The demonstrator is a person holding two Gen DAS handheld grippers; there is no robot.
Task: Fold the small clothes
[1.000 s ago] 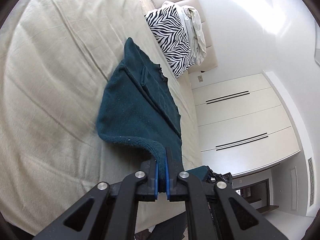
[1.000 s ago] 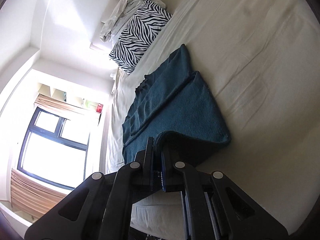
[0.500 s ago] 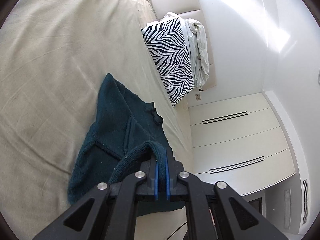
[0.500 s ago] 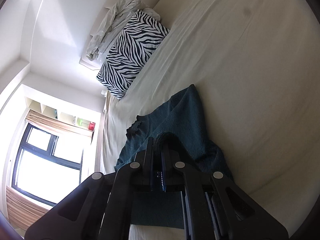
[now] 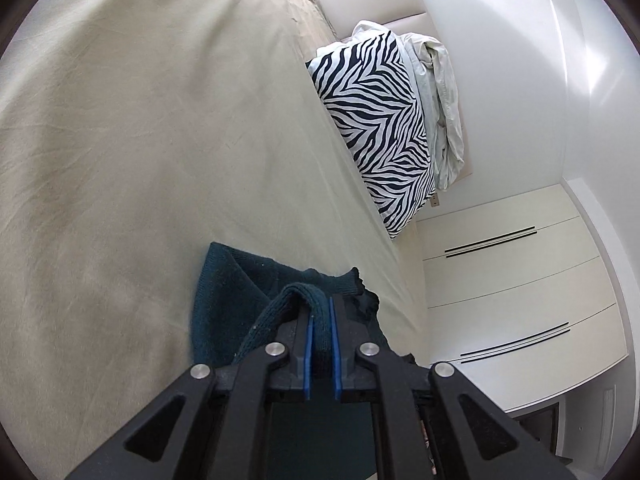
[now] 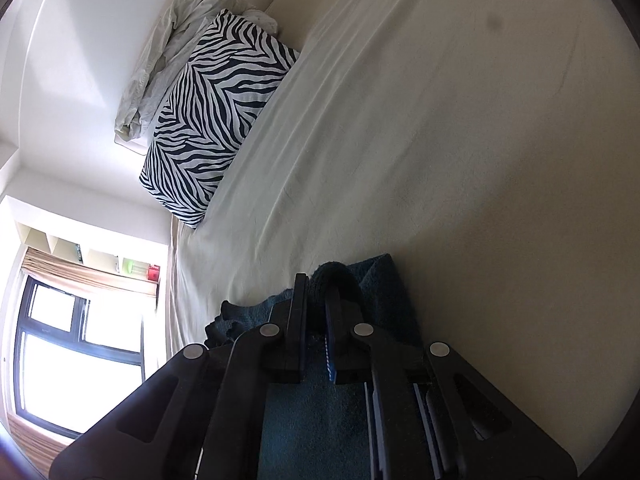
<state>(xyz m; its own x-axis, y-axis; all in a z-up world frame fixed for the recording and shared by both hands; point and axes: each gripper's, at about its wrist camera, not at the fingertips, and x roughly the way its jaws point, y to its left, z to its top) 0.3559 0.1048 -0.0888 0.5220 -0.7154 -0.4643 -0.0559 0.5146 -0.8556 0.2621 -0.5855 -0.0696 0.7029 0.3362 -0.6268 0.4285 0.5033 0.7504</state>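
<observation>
Change: both grippers have drawn back from the zebra pillow (image 5: 376,128) since a second ago, dragging the garment with them; it lay stretched out toward the pillow then and now sits bunched right at the fingertips.
Bed (image 5: 140,140): beige sheet with shallow creases, filling most of both views; the zebra pillow stands at its far end.
Wardrobe (image 5: 516,292): pale doors with dark slot handles, beyond the pillow's end of the bed in the left wrist view.
Window (image 6: 72,364): dark-framed and bright, to the other side of the pillow in the right wrist view.
Zebra pillow: leans against the headboard, with a crumpled pale cloth (image 5: 440,92) tucked behind it.
Teal knitted garment (image 5: 224,304): lies on the sheet well short of the pillow, near the bed's edge, doubled over itself; one ribbed edge rises off the sheet in a loop into each set of jaws.
Left gripper (image 5: 321,320): jaws pressed together on a thick rolled fold of the garment, which arches up from the sheet and runs down between the blue pads; the rest of the cloth spreads away on the pillow's far side of the fingers.
Right gripper (image 6: 318,304): jaws pinching a dark hump of the same garment, the fold showing just past the fingertips toward the pillow and more teal cloth hanging beneath the fingers.
</observation>
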